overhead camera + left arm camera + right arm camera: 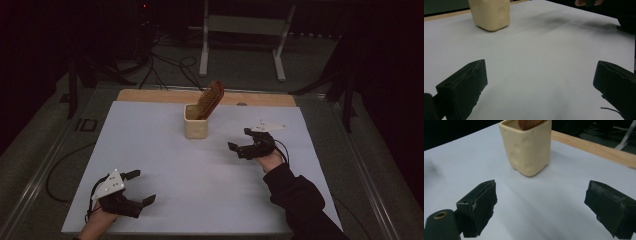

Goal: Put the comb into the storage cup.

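both grippers, left (139,188) and right (239,139), gape empty over a white table (165,160) in a dark room.

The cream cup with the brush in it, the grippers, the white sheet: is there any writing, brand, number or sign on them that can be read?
None can be read.
The cream cup has plain, dimpled walls with no print.
The wooden brush shows no mark.
The white sheet is blank.
The left gripper and right gripper show no lettering; their grey plates carry only small dark dots.
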The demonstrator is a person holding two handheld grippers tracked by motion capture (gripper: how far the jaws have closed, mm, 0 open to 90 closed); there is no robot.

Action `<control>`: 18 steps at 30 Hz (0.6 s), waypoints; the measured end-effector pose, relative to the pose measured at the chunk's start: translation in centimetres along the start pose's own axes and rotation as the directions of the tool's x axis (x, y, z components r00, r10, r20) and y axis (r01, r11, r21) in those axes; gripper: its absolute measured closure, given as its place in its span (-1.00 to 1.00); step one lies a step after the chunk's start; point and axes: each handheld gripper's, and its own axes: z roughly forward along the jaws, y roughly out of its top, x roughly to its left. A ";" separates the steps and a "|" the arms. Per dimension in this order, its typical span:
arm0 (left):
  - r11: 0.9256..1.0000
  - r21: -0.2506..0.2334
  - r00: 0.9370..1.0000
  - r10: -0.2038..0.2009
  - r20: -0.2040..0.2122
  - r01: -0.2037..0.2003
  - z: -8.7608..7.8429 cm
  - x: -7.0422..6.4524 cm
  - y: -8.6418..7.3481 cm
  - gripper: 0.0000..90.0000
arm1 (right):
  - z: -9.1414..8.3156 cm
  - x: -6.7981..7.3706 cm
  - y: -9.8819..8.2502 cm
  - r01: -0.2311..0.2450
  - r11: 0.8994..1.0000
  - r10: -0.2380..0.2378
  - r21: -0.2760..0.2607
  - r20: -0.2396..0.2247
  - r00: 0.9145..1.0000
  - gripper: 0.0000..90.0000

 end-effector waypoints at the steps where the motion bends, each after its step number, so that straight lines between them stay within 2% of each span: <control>1: 1.000 0.000 1.000 -0.002 0.000 0.002 0.0 0.0 0.0 -1.00 | -0.2 0.0 -0.3 -0.002 1.000 0.002 0.005 0.003 1.000 -0.79; 4: 1.000 0.002 1.000 -0.002 0.002 0.002 0.0 0.0 0.0 -1.00 | -0.7 0.0 -1.4 -0.015 1.000 0.015 0.002 -0.008 1.000 -0.79; 12: 1.000 0.002 1.000 0.000 0.002 0.000 0.0 -0.1 0.0 -1.00 | -2.2 0.2 -3.9 -0.005 1.000 0.005 0.021 -0.002 1.000 -0.79; 18: 1.000 0.007 1.000 0.002 0.003 -0.002 0.0 -0.1 -0.1 -1.00 | -4.3 0.5 -5.8 -0.002 0.999 0.002 0.035 0.008 1.000 -0.79</control>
